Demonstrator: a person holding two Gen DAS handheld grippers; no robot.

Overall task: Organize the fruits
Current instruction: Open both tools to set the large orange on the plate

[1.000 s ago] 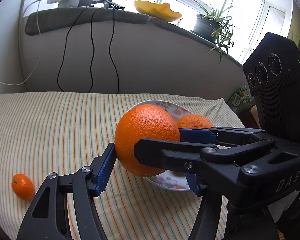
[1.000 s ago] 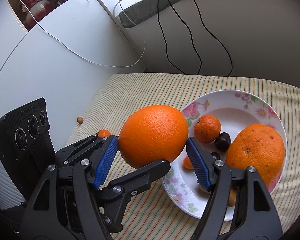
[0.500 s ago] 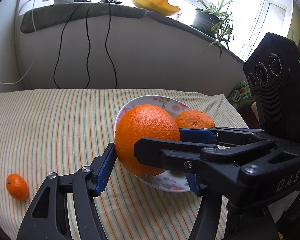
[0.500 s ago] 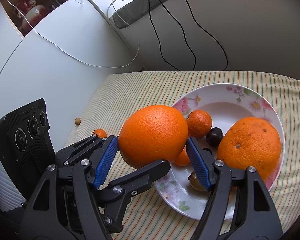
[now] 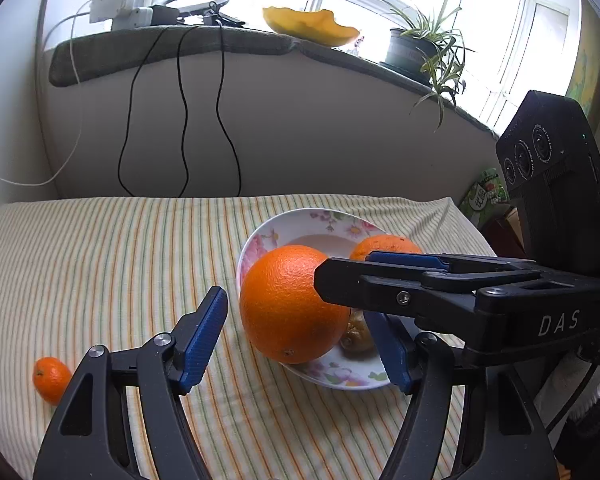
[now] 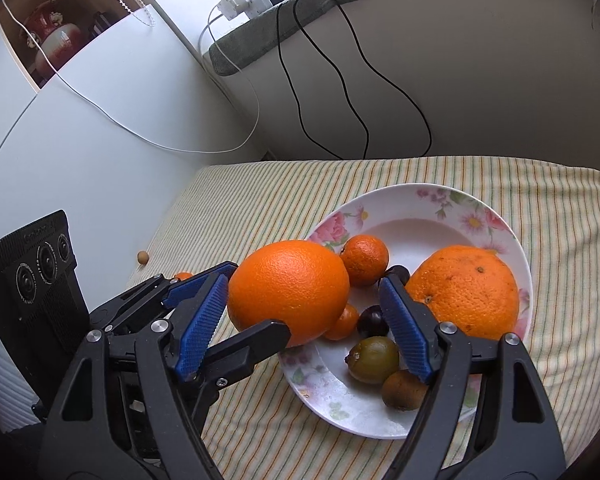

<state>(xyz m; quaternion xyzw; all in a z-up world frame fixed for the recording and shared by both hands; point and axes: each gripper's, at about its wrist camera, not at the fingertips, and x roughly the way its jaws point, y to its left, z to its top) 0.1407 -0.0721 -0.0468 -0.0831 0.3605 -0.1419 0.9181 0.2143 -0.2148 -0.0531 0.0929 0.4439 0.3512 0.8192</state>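
Observation:
A big orange (image 5: 292, 304) (image 6: 288, 292) rests on the near-left rim of the floral plate (image 5: 300, 220) (image 6: 420, 200). Both grippers stand around it with gaps beside the pads. My left gripper (image 5: 300, 336) is open. My right gripper (image 6: 300, 332) is open. The plate also holds a second big orange (image 6: 464, 292), a mandarin (image 6: 364, 260), a small orange fruit (image 6: 344, 322), dark cherries (image 6: 372, 320), and two greenish-brown fruits (image 6: 374, 360). A small mandarin (image 5: 51, 378) lies on the cloth to the left.
The striped tablecloth (image 5: 100, 260) covers the table. A tiny brown ball (image 6: 142, 257) lies near the table's left edge. Black cables (image 5: 180, 120) hang down the back wall. A potted plant (image 5: 416, 52) and a yellow bowl (image 5: 312, 26) stand on the sill.
Both grippers have opened and let go of the big orange. It now sits on the plate's rim. The grippers have drawn back a little.

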